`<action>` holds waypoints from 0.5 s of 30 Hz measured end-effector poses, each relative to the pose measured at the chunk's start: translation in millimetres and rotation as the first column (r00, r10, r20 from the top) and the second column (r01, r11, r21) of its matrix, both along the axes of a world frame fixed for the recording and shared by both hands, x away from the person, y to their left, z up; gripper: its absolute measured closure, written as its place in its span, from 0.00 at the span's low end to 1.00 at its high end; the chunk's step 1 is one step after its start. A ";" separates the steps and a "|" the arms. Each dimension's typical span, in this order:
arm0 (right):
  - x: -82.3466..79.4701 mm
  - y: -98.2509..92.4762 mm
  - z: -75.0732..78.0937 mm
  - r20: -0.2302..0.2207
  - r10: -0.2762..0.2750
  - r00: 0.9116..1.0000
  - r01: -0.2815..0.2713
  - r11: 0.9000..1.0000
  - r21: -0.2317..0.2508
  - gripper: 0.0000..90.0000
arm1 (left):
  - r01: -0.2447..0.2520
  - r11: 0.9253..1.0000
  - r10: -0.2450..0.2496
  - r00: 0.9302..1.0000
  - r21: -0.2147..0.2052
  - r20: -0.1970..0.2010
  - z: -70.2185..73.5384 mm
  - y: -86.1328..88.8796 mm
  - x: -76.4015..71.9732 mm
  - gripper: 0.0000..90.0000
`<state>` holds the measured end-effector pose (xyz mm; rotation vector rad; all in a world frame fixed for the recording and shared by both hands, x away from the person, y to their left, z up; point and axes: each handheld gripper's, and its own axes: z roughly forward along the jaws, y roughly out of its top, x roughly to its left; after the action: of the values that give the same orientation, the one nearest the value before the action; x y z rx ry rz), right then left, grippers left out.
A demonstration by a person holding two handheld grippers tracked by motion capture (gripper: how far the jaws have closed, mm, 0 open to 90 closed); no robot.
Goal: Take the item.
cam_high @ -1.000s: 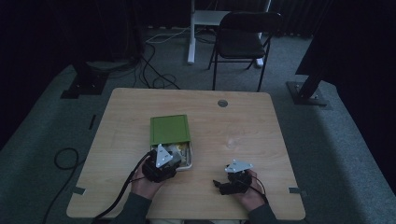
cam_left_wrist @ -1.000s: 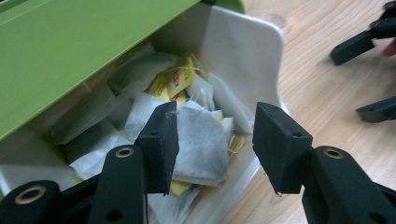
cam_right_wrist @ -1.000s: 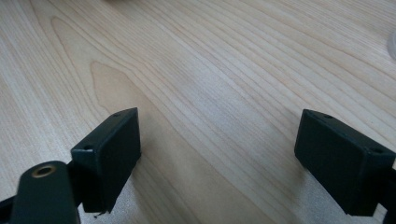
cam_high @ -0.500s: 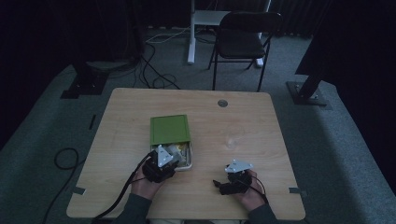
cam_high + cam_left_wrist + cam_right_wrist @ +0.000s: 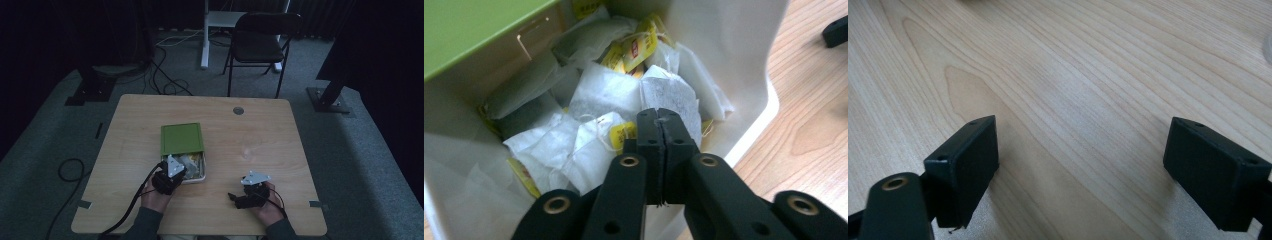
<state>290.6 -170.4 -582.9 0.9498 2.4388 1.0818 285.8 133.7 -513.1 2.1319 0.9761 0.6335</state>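
Note:
A white box [image 5: 734,60] full of paper tea bags [image 5: 604,95] with yellow tags lies at the table's near left, its green lid [image 5: 181,138] slid back over the far half. My left gripper [image 5: 659,117] reaches into the box's open end [image 5: 200,175]. Its jaws have just been closing and now meet pad to pad, tips against a tea bag [image 5: 674,92]. I cannot tell whether a thread or paper edge is pinched. My right gripper [image 5: 1083,145] rests open on bare wood at the near right [image 5: 234,197], nothing between its fingers.
The wooden table [image 5: 260,130] has a round cable hole [image 5: 238,110] at its far edge. A folding chair [image 5: 260,45] and a white desk leg [image 5: 205,35] stand behind it. Cables [image 5: 70,170] trail over the floor at the left.

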 end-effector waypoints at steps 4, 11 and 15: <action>0.0 -0.1 0.0 0.000 0.001 1.000 -0.001 1.000 -0.001 0.16 | 0.013 1.000 -0.012 1.000 -0.024 0.009 2.6 1.0 -1.8 1.00; 0.0 0.2 0.0 -0.001 -0.002 1.000 0.002 1.000 0.002 0.16 | 0.036 0.997 -0.034 0.999 -0.068 0.033 11.2 5.7 -6.2 1.00; 0.1 0.1 0.0 0.000 -0.001 1.000 0.001 1.000 0.001 0.16 | 0.048 0.995 -0.045 0.998 -0.083 0.038 14.7 7.1 -8.5 1.00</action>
<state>290.6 -170.3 -582.9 0.9514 2.4377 1.0822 277.3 140.8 -498.5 2.0572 0.9147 0.5955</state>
